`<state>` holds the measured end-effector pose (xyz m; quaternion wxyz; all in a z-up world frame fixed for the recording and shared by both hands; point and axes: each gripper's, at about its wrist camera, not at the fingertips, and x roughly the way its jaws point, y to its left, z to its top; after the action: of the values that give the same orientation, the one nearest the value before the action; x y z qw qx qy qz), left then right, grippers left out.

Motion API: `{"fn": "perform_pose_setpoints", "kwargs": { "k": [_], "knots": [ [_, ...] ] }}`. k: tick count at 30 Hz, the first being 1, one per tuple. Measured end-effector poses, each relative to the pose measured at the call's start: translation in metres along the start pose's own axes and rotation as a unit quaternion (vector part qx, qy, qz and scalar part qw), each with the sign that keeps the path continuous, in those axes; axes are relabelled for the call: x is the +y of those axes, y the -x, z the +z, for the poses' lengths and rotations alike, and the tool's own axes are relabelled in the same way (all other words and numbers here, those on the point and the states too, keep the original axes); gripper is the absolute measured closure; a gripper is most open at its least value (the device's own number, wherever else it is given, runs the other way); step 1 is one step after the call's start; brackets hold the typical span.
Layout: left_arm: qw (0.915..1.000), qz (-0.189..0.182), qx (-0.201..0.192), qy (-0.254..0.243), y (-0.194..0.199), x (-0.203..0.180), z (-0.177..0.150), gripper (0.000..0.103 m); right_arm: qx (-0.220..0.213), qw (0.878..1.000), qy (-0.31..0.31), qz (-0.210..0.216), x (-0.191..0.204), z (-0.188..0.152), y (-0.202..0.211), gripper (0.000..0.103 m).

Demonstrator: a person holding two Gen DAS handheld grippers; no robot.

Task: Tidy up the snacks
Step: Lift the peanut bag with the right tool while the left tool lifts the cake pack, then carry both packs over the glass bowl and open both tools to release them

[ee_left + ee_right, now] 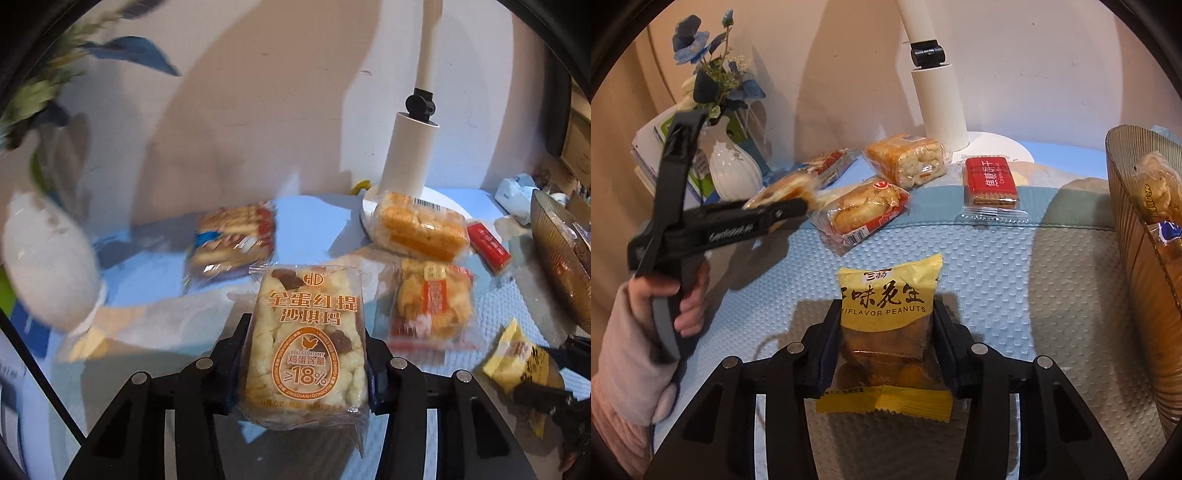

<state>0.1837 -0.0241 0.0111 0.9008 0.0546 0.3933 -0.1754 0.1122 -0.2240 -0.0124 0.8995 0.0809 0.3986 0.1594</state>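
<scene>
Black left gripper (306,369) clamps a clear-wrapped puffed egg cake (308,343) above the blue mat (979,266); right gripper (884,347) pinches a yellow peanut packet (886,325), likely both bound for the ribbed amber bowl (1126,206).

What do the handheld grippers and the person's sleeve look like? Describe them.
Both are matte black plastic: the right gripper has flat fingers with blue-edged pads on linkage arms with round silver pivot pins. The left gripper carries white lettering along its side and a grey-trimmed handle. The sleeve is pale pink knit.
</scene>
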Motion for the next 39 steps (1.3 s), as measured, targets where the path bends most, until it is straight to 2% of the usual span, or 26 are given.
{"fn": "perform_pose_setpoints", "kwargs": {
  "k": [5,9,11,13,16,19,22,24,29,31,37,39],
  "knots": [
    [0.998,0.05,-0.013,0.037,0.03,-0.001,-0.023,0.056,-0.026,1.0,-0.012,0.012,-0.002,-0.001,0.01,0.059],
    [0.9971,0.036,-0.027,0.062,0.054,-0.007,-0.037,0.056,-0.048,0.998,-0.016,0.021,-0.001,-0.001,0.019,0.059],
    [0.9965,0.038,-0.034,0.066,0.066,-0.013,-0.036,0.056,-0.063,0.997,-0.019,0.041,0.002,-0.001,0.025,0.059],
    [0.9958,0.032,-0.04,0.076,0.078,-0.019,-0.029,0.056,-0.084,0.994,-0.02,0.06,0.006,0.001,0.037,0.059],
    [0.996,0.029,-0.051,0.068,0.094,-0.034,-0.007,0.056,-0.125,0.991,-0.019,0.033,0.008,0.013,0.069,0.059],
    [0.9964,0.02,-0.065,0.05,0.104,-0.058,0.023,0.056,-0.155,0.986,-0.053,0.044,-0.013,0.031,0.104,0.059],
    [0.9968,-0.007,-0.073,0.03,0.11,-0.088,0.054,0.056,-0.175,0.983,-0.063,0.008,-0.037,0.047,0.137,0.059],
    [0.9965,-0.031,-0.076,0.014,0.108,-0.115,0.073,0.056,-0.183,0.98,-0.084,0.001,-0.058,0.056,0.157,0.059],
    [0.9959,-0.077,-0.048,0.001,0.086,-0.176,0.108,0.056,-0.161,0.978,-0.124,-0.042,-0.111,0.072,0.181,0.059],
    [0.9961,-0.08,-0.037,-0.01,0.075,-0.203,0.119,0.056,-0.14,0.979,-0.14,-0.048,-0.134,0.075,0.181,0.059],
    [0.9918,-0.12,0.006,-0.045,0.04,-0.275,0.133,0.056,-0.112,0.971,-0.186,-0.097,-0.187,0.064,0.185,0.058],
    [0.9887,-0.131,0.034,-0.066,0.023,-0.297,0.133,0.052,-0.107,0.968,-0.202,-0.107,-0.198,0.059,0.187,0.052]
  ]
}}
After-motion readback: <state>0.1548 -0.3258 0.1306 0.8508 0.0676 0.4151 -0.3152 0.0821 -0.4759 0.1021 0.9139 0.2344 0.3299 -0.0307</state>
